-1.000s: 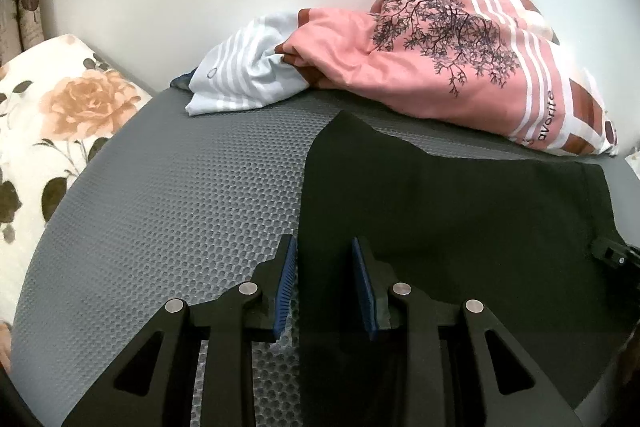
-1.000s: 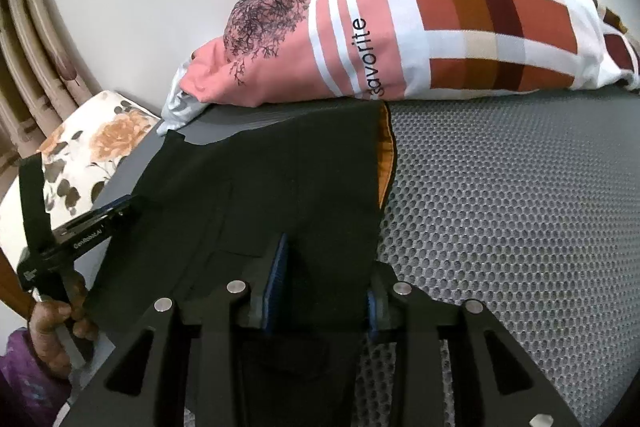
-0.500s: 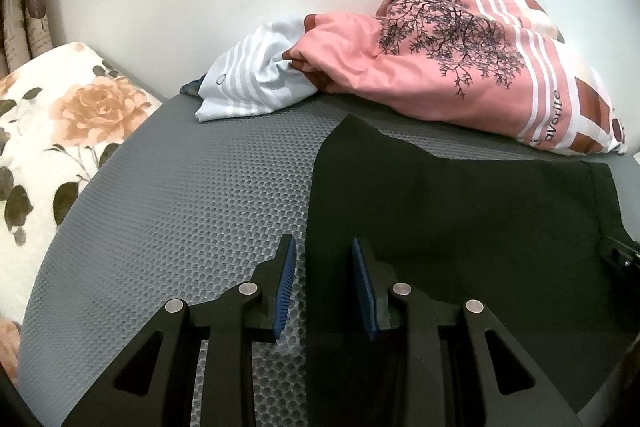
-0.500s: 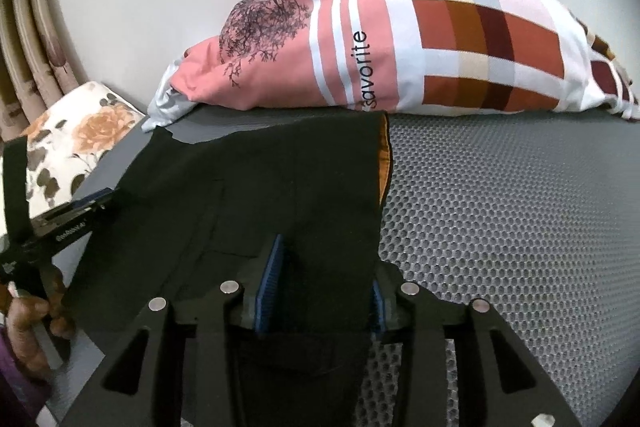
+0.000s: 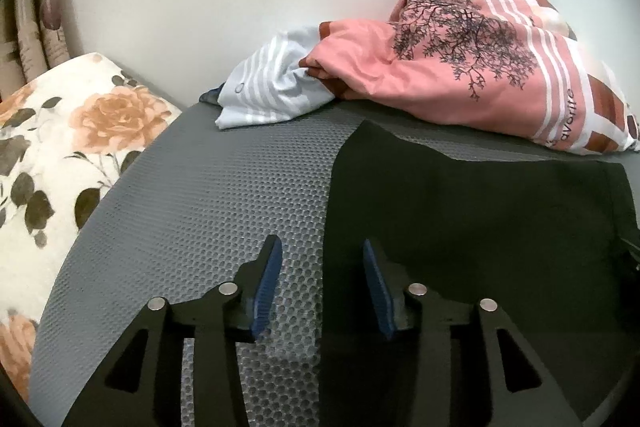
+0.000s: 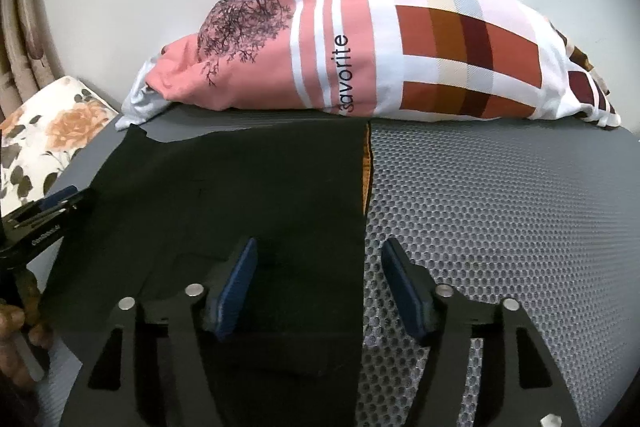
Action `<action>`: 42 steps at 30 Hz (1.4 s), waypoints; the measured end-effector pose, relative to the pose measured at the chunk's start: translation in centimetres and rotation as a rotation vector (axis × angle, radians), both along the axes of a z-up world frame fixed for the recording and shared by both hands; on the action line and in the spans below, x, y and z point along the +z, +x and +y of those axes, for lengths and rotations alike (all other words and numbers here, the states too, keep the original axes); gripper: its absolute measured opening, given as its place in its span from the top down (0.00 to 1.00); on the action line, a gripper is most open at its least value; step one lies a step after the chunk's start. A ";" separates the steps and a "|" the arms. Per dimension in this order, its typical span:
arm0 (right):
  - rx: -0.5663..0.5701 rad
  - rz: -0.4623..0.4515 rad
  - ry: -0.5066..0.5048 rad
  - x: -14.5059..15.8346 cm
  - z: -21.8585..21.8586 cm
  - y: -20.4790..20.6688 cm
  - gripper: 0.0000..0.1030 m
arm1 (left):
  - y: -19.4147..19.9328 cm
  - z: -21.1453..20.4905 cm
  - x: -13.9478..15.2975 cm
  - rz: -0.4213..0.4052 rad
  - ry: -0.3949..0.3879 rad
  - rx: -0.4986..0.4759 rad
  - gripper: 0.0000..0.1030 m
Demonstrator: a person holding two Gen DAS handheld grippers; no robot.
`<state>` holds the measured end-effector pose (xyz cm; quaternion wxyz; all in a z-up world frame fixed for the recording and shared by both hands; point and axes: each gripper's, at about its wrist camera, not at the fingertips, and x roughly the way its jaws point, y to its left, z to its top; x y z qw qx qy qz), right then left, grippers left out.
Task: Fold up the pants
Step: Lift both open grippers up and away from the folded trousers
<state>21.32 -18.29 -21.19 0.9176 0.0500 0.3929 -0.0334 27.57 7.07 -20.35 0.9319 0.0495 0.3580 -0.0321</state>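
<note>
Black pants (image 5: 480,219) lie flat and folded on a grey honeycomb mat (image 5: 220,195). My left gripper (image 5: 322,267) straddles their left edge; its jaws are opening and the blue pads (image 5: 266,283) stand clear of the cloth. In the right wrist view the pants (image 6: 248,187) show an orange lining (image 6: 366,163) along their right edge. My right gripper (image 6: 320,267) straddles that edge, jaws opening wide, with no pad pressing on the fabric. The left gripper (image 6: 44,211) also shows at the far left, held by a hand (image 6: 16,319).
A pink and checked bundle of bedding (image 6: 360,59) lies along the wall behind the pants, with a pale striped cloth (image 5: 272,91) beside it. A floral cushion (image 5: 60,131) borders the mat on the left. Bare mat (image 6: 500,207) stretches to the right.
Both grippers' jaws have spread apart, the right one far more. The pants stay flat on the mat. Both views have tipped slightly upward.
</note>
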 end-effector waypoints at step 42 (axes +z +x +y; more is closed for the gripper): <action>0.028 0.056 -0.097 -0.5 1.5 1.1 0.10 | 0.0 -0.4 -0.2 0.006 0.037 0.012 0.48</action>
